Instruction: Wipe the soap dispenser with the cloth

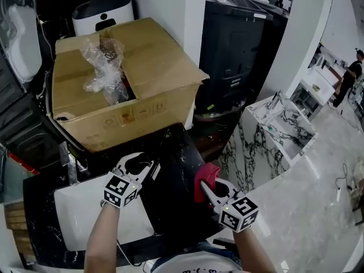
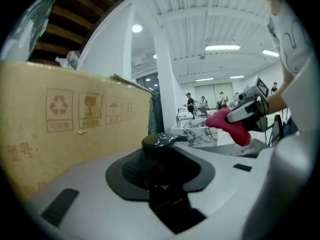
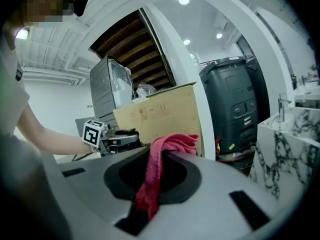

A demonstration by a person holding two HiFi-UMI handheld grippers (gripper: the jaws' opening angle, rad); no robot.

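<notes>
- soap dispenser [image 2: 161, 143] is black and stands between the jaws of the left gripper [image 1: 138, 165]; long axis upright in the left gripper view, pump head on top, spout pointing toward the right gripper [image 1: 207, 186]
- it sits over the black counter [image 1: 170, 215], in front of the cardboard box [image 1: 131, 90] and just right of the white sink [image 1: 79, 215]
- key relation: cloth [image 3: 159, 171] lies right of the dispenser in the head view, near but not touching; a gap of bare counter shows between them; right gripper must travel left to close it, so the right hand is the wiping hand and the left the steadying one
- left fingers: jaws roughly halfway apart with the dispenser between them; black body on black recess, so cannot tell if the pads press on it
- right fingers: clamped on the red cloth; one end bunches above the jaws, the rest hangs loose below them
- judgement: wipe not yet begun; contact should be made with the bunched end against the dispenser's side; risk is tipping the dispenser if the left hold is loose
</notes>
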